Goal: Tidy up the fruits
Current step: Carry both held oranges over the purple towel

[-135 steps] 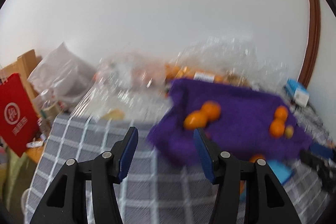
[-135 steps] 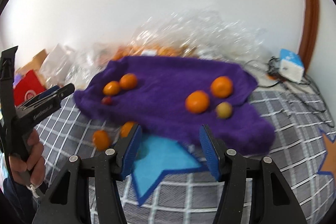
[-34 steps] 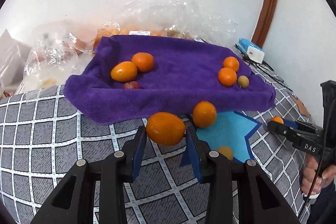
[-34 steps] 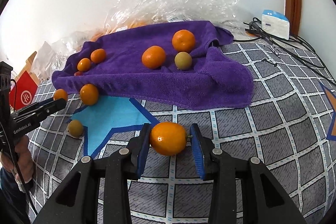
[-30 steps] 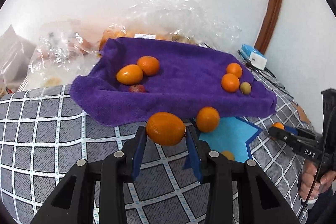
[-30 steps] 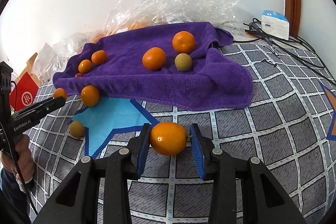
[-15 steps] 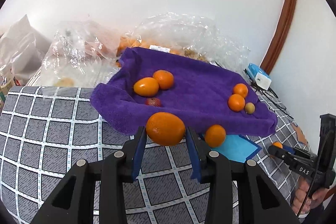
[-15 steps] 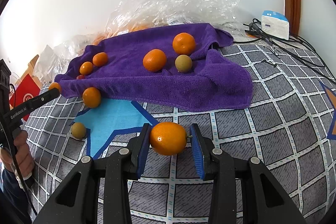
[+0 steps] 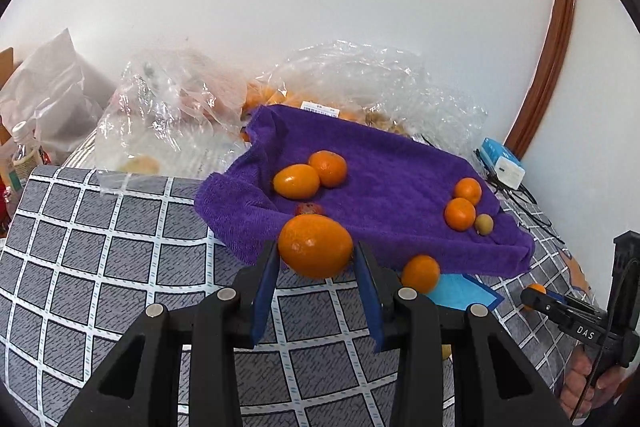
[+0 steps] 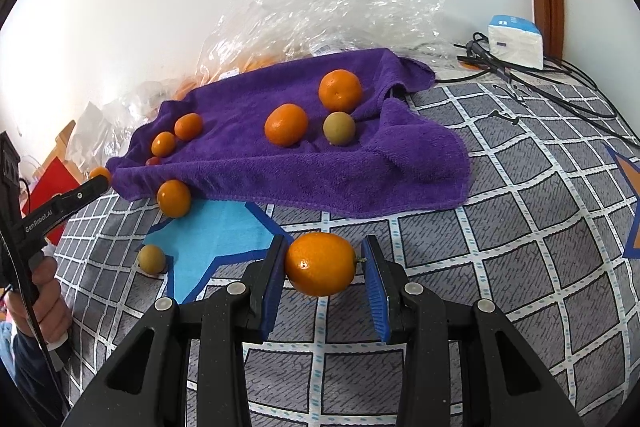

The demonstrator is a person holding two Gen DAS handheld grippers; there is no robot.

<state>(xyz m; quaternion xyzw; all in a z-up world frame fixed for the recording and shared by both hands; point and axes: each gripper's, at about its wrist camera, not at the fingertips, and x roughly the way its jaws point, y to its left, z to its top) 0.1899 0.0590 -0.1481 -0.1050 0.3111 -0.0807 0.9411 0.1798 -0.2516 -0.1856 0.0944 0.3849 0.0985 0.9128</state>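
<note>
My left gripper (image 9: 316, 263) is shut on an orange (image 9: 315, 245), held above the near left edge of the purple towel (image 9: 384, 167). My right gripper (image 10: 322, 273) is shut on another orange (image 10: 320, 263) above the checked cloth, in front of the towel (image 10: 280, 163). Several oranges lie on the towel, with a small brown fruit (image 10: 339, 128) and a small red fruit (image 9: 309, 208). One orange (image 10: 173, 198) and one brown fruit (image 10: 151, 259) lie off the towel by the blue star patch (image 10: 216, 239).
Crinkled clear plastic bags (image 9: 360, 87) with more fruit lie behind the towel against the wall. A white-blue box (image 10: 516, 41) and black cables (image 10: 560, 87) sit at the back right. A red bag (image 10: 52, 187) and clutter stand at the left edge.
My left gripper has risen and moved left with its orange, from the blue star towards the towel's left edge. My right gripper holds its orange nearly still.
</note>
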